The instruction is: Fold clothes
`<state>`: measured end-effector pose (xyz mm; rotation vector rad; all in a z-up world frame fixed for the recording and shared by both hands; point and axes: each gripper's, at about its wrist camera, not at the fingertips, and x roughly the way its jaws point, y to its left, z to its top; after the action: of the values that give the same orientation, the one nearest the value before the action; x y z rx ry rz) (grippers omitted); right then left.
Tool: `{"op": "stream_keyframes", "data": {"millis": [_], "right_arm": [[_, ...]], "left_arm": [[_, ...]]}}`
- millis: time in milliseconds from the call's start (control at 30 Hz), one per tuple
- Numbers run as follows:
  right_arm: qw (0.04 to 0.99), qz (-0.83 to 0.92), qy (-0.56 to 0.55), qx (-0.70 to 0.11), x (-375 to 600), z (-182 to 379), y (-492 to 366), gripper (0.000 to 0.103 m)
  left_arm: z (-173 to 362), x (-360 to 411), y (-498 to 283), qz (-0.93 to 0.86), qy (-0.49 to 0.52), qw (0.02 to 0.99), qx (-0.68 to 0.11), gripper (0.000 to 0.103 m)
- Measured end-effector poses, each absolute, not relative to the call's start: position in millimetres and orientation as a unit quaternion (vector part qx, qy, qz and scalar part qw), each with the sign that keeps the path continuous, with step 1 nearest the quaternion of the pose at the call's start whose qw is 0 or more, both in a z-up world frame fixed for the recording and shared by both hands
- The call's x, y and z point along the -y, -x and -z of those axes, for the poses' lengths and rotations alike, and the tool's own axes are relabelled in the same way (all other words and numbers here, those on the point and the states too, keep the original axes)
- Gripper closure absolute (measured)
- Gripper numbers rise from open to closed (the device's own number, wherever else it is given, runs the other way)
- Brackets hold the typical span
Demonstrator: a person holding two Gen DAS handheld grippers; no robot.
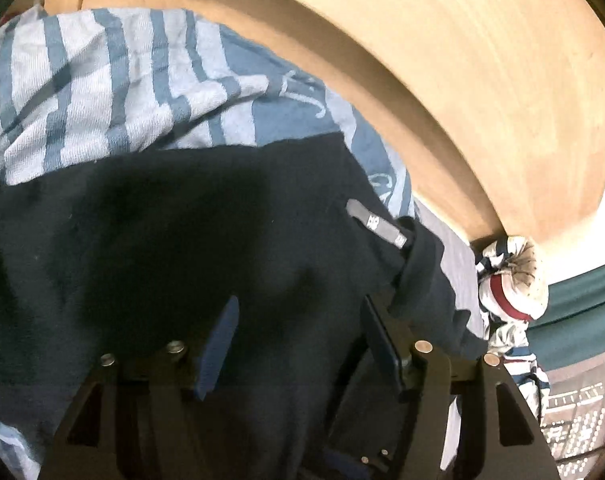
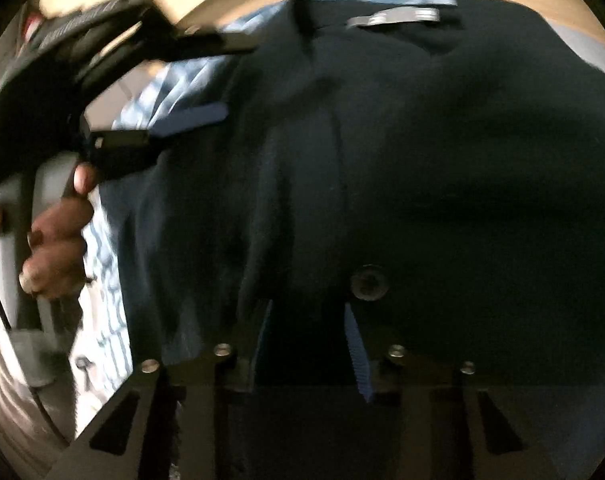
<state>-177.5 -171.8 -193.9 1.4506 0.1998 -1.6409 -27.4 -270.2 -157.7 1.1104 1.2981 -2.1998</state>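
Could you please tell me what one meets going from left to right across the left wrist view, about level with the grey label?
Dark navy garment → its grey label → grey bed surface → striped stuffed toy → dark green fabric.

1. Left gripper (image 1: 298, 320) over dark garment (image 1: 162, 240), jaws apart, nothing pinched between pads.
2. Grey label (image 1: 376, 223) on garment near its right edge.
3. Striped blue cloth (image 1: 102, 88) behind, partly under garment.
4. Wooden board (image 1: 462, 80) beyond.
5. Plush toy (image 1: 510, 280) at right.
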Motion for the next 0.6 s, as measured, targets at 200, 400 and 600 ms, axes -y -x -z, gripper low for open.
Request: {"op": "stream_keyframes", "data": {"millis": [200,400,600], "right_arm": [[0.454,0.691,-0.550,-0.116,164.5,169.7,163.2,0.096],[0.455,0.692,-0.554,-0.083,175.5,156.9,170.4,0.097],[0.468,0.670,-0.574,-0.053,174.9,176.6,178.7,0.094]], "left_arm": [[152.3,253.5,38.4,0.772,-0.425,0.159,-0.444,0.039],[149.9,212.6,90.5,0.738,-0.571,0.215,-0.287,0.048],[194.8,189.3,130.4,0.688,-0.662,0.228,-0.193,0.074]]}}
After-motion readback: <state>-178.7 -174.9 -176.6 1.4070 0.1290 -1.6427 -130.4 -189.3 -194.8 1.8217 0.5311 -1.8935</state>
